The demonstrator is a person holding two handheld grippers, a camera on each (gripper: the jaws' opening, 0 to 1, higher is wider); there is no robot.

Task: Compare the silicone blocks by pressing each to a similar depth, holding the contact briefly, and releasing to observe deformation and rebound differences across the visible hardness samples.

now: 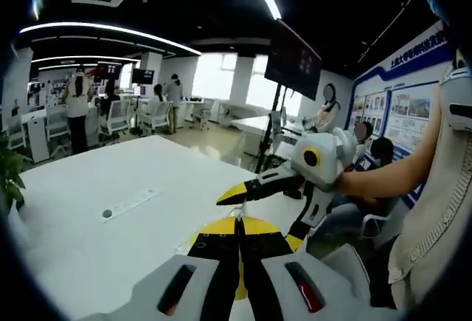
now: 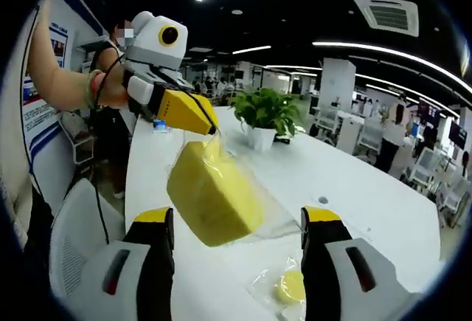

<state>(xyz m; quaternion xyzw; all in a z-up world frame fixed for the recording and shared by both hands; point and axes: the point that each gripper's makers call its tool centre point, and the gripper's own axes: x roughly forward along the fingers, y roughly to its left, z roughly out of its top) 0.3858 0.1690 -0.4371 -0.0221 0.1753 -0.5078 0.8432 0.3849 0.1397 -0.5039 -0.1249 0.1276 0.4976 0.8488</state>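
Above the white tabletop (image 2: 354, 181), the left gripper (image 2: 210, 128) pinches a clear bag holding a yellow silicone block (image 2: 214, 195), which hangs between the right gripper's (image 2: 236, 262) spread jaws.

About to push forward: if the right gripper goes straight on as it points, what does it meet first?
Likely the bagged yellow block, hanging from the left gripper between the open right gripper fingers; depth unclear.

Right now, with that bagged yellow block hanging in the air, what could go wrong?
The left gripper pinches just the top of the clear bag, so the yellow block could slip and drop onto the white table. It might land on the small bagged yellow piece. The right gripper is open, supporting nothing.
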